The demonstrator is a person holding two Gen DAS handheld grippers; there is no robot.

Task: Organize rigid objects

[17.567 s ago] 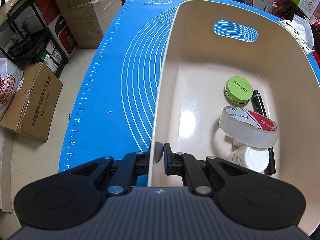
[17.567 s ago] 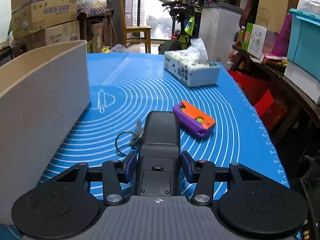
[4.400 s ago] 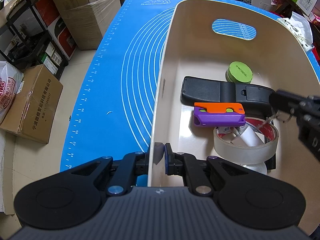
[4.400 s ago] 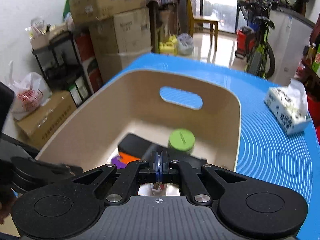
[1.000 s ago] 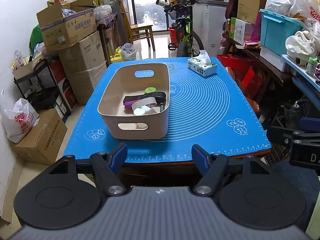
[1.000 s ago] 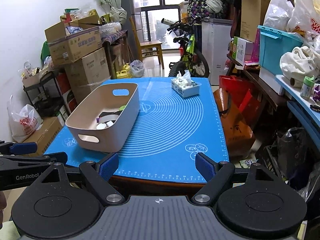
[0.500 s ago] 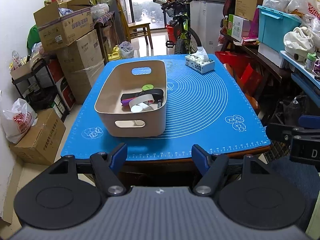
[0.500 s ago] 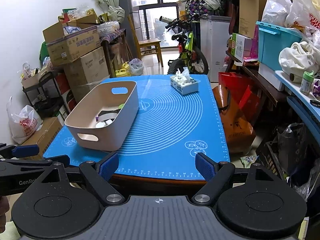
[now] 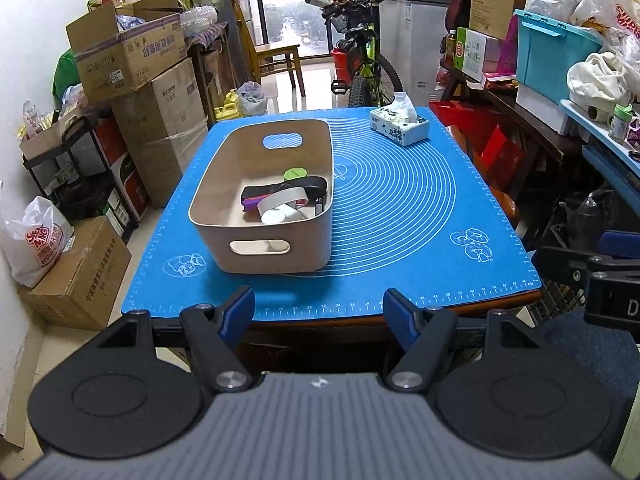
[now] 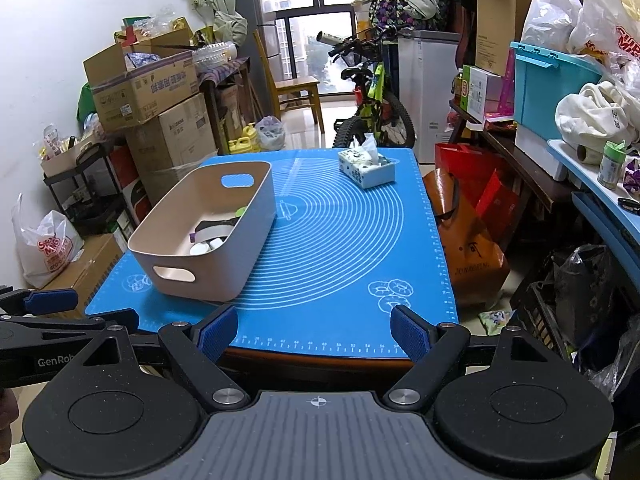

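A beige bin (image 9: 224, 216) (image 10: 256, 216) with handle cutouts stands on the blue mat (image 9: 400, 208) (image 10: 340, 240). Inside it lie a black remote (image 9: 308, 186), a purple and orange box (image 9: 254, 202), a tape roll (image 9: 280, 200), a green tin (image 9: 295, 175) and a white lid (image 9: 274, 216). My left gripper (image 9: 320, 312) hangs open in front of the table edge, nothing between its blue pads. My right gripper (image 10: 314, 330) is open too, held back from the table, empty. Each gripper shows at the edge of the other's view.
A tissue box (image 9: 400, 126) (image 10: 366, 168) sits at the mat's far right. Cardboard boxes (image 9: 152, 92) and a shelf (image 9: 80, 184) crowd the left, a bicycle (image 9: 360, 64) stands behind, and bags, a teal crate (image 9: 552, 60) and a blue shelf fill the right.
Between four seconds ago and one second ago both grippers let go, opened and drew back from the bin to beyond the table edge. Over the last second the views barely shift.
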